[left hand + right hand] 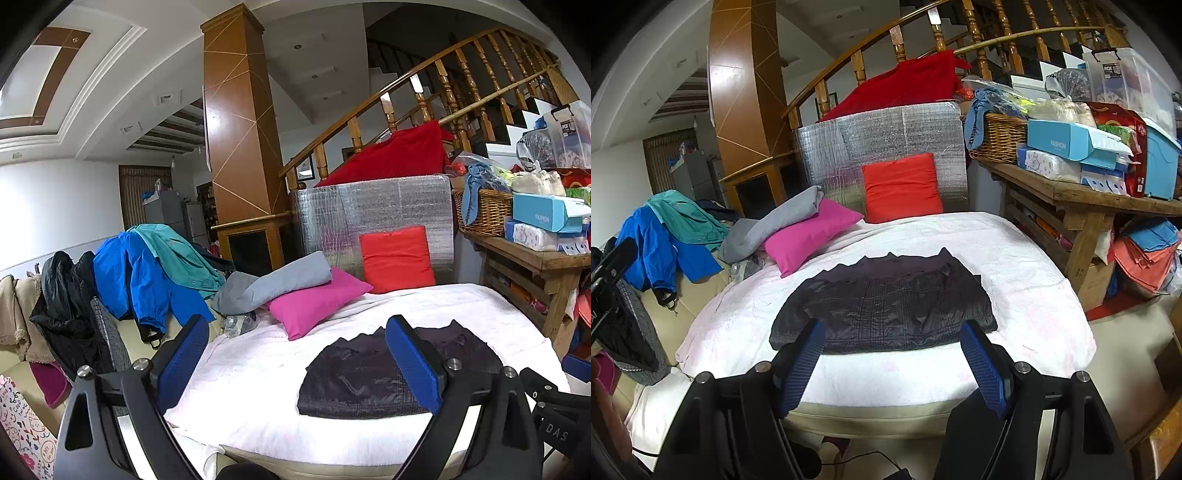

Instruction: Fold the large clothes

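A dark quilted jacket (886,304) lies folded into a flat rectangle on the white blanket (1027,258) of a cushioned surface. It also shows in the left wrist view (354,376). My right gripper (894,332) is open and empty, held just in front of the jacket's near edge. My left gripper (295,328) is open and empty, held above the blanket (258,369) to the left of the jacket. The body of the left gripper shows at the left edge of the right wrist view (609,273).
A pink cushion (809,232), a red cushion (903,188) and a folded grey garment (775,218) lie at the back. Blue and teal jackets (147,266) and dark clothes (62,314) hang on the left. A cluttered wooden table (1089,192) stands right.
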Tool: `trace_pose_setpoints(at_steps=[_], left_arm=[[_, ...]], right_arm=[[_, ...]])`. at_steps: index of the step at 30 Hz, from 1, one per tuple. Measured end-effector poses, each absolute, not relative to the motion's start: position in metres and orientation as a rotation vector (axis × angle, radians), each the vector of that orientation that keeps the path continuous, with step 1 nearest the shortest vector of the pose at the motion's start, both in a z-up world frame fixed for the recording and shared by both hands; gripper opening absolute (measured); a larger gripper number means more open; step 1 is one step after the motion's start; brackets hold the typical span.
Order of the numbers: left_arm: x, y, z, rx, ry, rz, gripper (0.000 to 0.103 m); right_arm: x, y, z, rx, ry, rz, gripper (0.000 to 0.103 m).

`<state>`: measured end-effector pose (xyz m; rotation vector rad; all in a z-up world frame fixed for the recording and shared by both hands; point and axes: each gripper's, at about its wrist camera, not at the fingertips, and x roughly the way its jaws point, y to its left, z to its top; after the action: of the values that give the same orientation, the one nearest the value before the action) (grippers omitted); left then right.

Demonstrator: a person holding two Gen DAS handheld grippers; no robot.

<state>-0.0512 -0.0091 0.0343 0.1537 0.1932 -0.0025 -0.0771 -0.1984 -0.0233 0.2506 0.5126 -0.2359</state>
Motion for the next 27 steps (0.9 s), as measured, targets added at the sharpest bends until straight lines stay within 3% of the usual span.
trace_pose_setpoints(at_steps=[27], left_arm=[[-0.056, -0.007, 0.037, 0.151, 0.182, -0.022, 0.1]], right_arm=[[-0.078, -0.186, -0.022, 0.263, 0.492, -0.25, 0.079]])
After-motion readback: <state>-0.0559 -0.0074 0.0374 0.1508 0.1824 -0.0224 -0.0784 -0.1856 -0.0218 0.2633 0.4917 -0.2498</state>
